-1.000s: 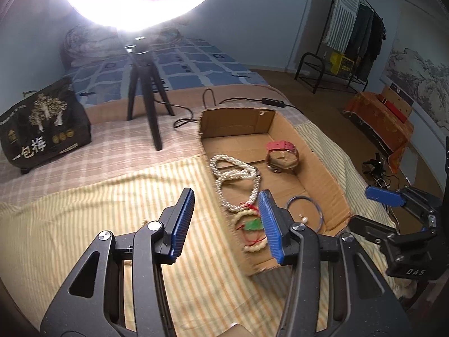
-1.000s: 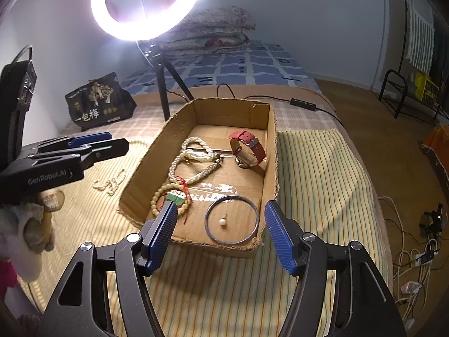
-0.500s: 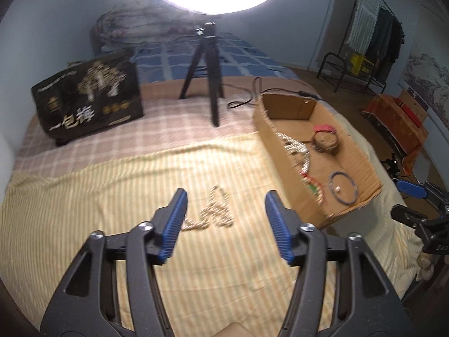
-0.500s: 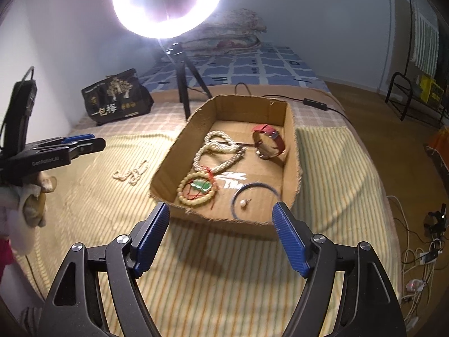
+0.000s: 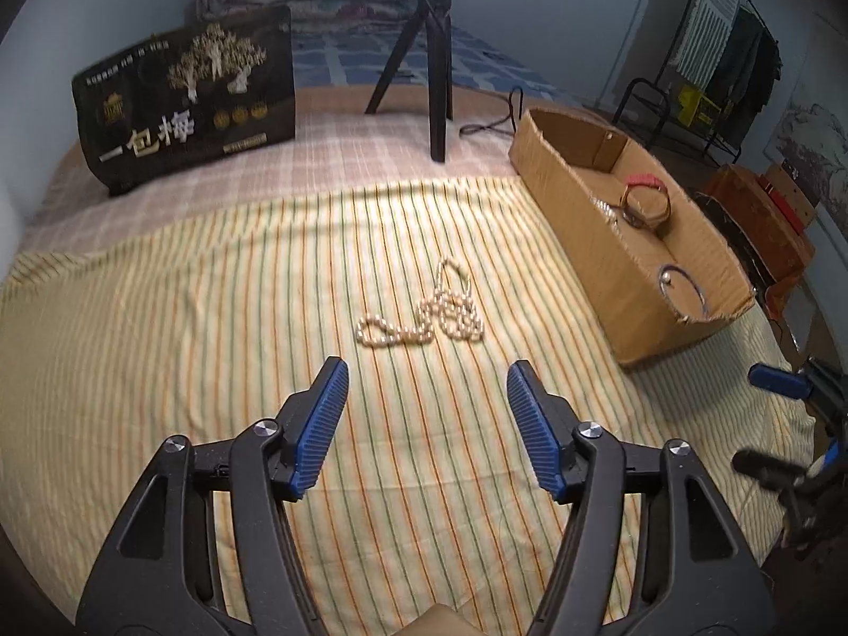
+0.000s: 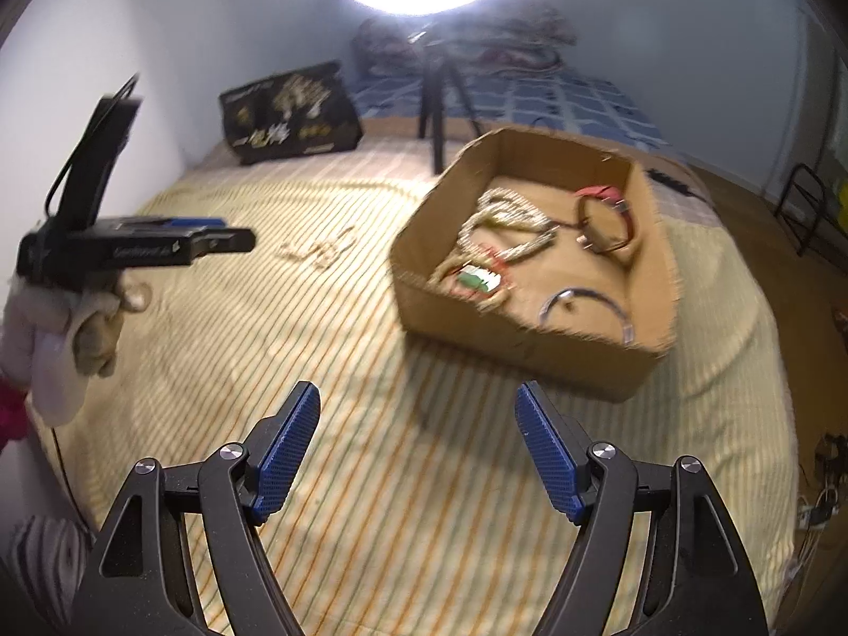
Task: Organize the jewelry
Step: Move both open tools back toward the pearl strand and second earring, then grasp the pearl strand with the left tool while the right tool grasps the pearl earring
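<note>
A pearl necklace (image 5: 424, 312) lies loose on the striped cloth, just ahead of my open, empty left gripper (image 5: 426, 403). It shows blurred in the right wrist view (image 6: 318, 252). A cardboard box (image 5: 572, 222) to the right holds a red-strapped watch (image 5: 644, 199) and a metal bangle (image 5: 681, 291). In the right wrist view the box (image 6: 530, 339) also holds bead necklaces (image 6: 503, 233) and a bracelet with a green tag (image 6: 474, 281). My right gripper (image 6: 418, 424) is open and empty, short of the box. The left gripper (image 6: 185, 246) shows at the left.
A black printed bag (image 5: 185, 100) stands at the back left. A ring light's tripod (image 5: 434, 69) stands behind the cloth, with a cable beside the box. The bed edge falls away at the right, beyond the box.
My left gripper has swung left from over the box to face the pearl necklace. My right gripper has drawn back and left from the box. Both stay open.
</note>
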Demonstrator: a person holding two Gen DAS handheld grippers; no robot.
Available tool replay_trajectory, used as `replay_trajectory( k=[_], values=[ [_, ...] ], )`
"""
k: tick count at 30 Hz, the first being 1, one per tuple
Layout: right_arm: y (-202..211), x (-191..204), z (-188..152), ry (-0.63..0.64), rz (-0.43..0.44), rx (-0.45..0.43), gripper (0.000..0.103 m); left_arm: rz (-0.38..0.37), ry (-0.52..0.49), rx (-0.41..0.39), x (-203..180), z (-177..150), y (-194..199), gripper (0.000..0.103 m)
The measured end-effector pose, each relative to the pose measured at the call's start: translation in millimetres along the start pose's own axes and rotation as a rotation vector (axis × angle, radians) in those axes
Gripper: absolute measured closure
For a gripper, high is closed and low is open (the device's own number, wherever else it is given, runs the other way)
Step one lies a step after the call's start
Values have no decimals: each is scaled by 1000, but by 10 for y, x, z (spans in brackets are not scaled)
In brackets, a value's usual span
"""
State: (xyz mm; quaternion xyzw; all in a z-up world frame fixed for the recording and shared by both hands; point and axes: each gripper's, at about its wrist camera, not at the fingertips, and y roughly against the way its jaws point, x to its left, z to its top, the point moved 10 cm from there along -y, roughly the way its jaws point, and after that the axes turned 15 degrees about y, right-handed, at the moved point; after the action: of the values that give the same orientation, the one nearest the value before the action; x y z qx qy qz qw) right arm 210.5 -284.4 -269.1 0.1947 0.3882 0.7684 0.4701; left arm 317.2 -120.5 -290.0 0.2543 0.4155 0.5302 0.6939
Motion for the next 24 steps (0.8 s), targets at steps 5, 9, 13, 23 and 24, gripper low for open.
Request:
replay_trajectory(
  k=[5,9,13,23,24],
  values=[
    [-171,239,-73,23,50,29,27,-2,29,25,28,-28,-148,35],
    [-293,340,-81,34,72,42,27,2,52,25,35,6,-263,34],
    [-401,404,-63,34,89,49,27,13,66,30,10,17,-409,34],
    [-601,511,-16,30,127,60,27,78,40,0,-111,82,-653,34],
    [-626,519,-13,32,124,62,27,87,40,-1,-108,98,-674,34]
  ],
)
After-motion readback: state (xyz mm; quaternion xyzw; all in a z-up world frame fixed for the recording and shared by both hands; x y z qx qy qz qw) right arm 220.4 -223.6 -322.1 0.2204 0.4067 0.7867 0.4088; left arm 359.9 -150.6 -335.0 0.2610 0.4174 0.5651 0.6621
